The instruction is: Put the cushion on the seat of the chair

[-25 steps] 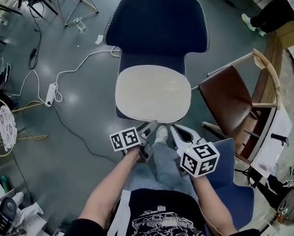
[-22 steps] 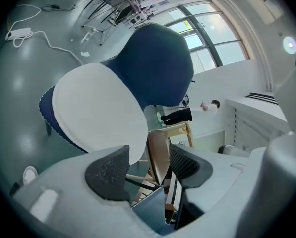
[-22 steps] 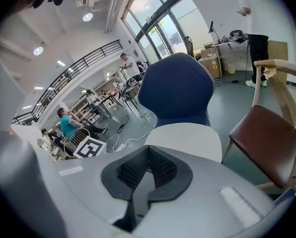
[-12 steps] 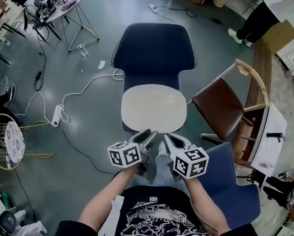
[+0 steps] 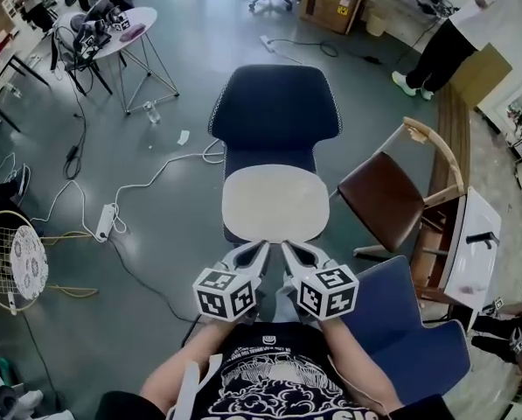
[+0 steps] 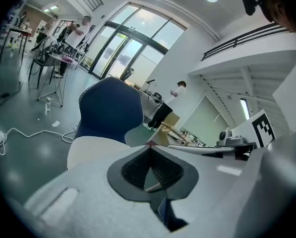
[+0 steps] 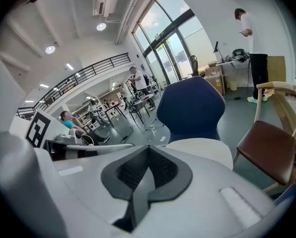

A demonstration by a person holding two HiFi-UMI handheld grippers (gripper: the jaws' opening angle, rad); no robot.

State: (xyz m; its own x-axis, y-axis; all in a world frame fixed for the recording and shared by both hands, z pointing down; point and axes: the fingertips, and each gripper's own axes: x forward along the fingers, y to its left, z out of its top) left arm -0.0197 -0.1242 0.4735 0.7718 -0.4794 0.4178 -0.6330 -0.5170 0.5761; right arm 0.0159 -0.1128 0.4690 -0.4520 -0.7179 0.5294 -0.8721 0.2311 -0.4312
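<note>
Head view has your two forearms coming up from the bottom edge, side by side. The left gripper and the right gripper lean in toward each other, so their tips stand near one another just short of the cushion's front edge, marker cubes facing up. Your left gripper's jaws are closed tip to tip with nothing between them, and the right gripper view shows the same for the other pair: pads together and empty.

The cushion, pale and rounded, lies flat on the seat of the navy chair and covers nearly all of it (only a thin dark strip of seat peeks out at the front left). Both gripper views look over the closed jaws at that cushion and the chair back rising behind it; neither gripper touches it.

To your right stands a brown wooden chair just beside the navy one, and nearer you a blue chair close by your right arm. On the floor to your left, a white power strip trails a cable toward the chair's base. Farther off are a round table, a cardboard box and a person standing at the far right.
</note>
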